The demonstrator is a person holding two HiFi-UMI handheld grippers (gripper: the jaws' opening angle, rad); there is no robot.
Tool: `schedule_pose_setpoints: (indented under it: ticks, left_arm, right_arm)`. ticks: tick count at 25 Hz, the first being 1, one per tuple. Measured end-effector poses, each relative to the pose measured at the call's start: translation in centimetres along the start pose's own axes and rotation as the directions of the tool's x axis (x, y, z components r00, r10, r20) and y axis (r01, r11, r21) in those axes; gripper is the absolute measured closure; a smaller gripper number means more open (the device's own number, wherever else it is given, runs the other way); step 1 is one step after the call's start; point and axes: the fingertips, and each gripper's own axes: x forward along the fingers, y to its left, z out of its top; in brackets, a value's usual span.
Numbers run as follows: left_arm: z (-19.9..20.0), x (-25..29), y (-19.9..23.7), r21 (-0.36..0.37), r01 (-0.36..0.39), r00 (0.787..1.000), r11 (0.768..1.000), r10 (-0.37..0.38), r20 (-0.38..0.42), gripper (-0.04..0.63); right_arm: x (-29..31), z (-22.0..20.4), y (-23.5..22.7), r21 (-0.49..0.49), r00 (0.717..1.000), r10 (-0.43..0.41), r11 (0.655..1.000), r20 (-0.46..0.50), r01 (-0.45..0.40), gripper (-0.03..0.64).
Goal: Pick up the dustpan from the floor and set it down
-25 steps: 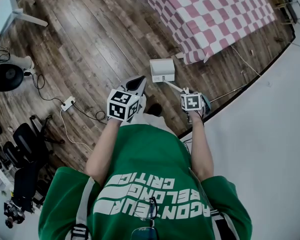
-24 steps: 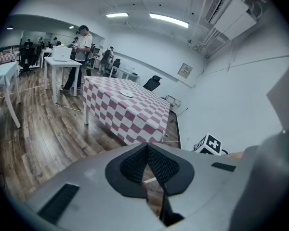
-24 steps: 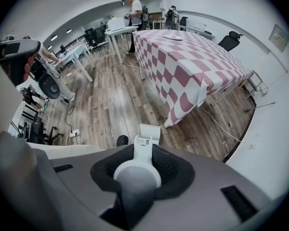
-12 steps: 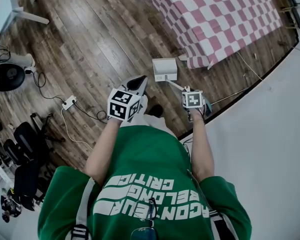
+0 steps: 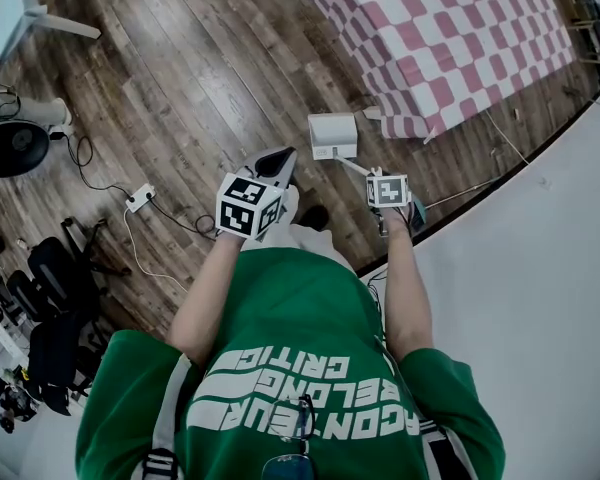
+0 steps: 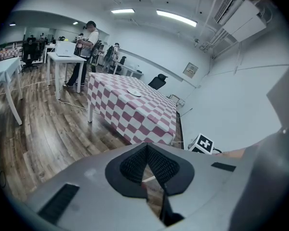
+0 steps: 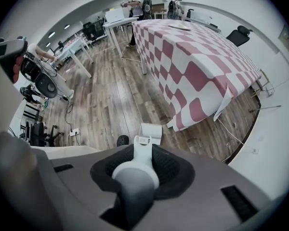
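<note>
A white dustpan hangs over the wooden floor near the corner of the checkered table. Its long white handle runs up into my right gripper, which points straight down and is shut on it. In the right gripper view the handle fills the gap between the pads, with the pan below; whether the pan touches the floor I cannot tell. My left gripper is beside it to the left, shut with nothing in it; its pads meet at the tips.
A table with a pink and white checkered cloth stands just beyond the dustpan. A power strip with cables lies on the floor at left, by black chairs. A pale floor area lies to the right. People stand in the distance.
Both grippers and the hanging dustpan have drifted slightly toward the table. The right gripper's hold on the handle is unchanged.
</note>
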Motion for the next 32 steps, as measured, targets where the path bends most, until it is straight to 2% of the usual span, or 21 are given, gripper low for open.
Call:
schedule_pose_setpoints:
  ticks: [12,16,20,32]
  left_arm:
    - [1.4,1.7,2.0,-0.017,0.02,1.0,1.0,-0.02,-0.016,0.601]
    - [1.7,1.9,2.8,-0.026,0.023,0.999,0.999,-0.023,-0.022,0.601]
    - [2.0,2.1,3.6,-0.036,0.024,0.999,0.999,-0.025,-0.027,0.601]
    - [2.1,2.2,3.8,-0.034,0.046,0.998,0.998,-0.047,-0.04,0.601]
  right_arm:
    - [1.3,4.2,-0.3,0.0,0.998,0.018,1.0,-0.066,-0.018,0.505]
    - [1.8,5.9,-0.2,0.0,0.997,0.042,0.999,-0.061,-0.043,0.505]
    - [1.8,6.0,-0.4,0.001,0.995,0.017,1.0,-0.095,-0.017,0.505]
    - [1.8,6.2,0.3,0.004,0.995,0.015,1.0,-0.094,-0.014,0.505]
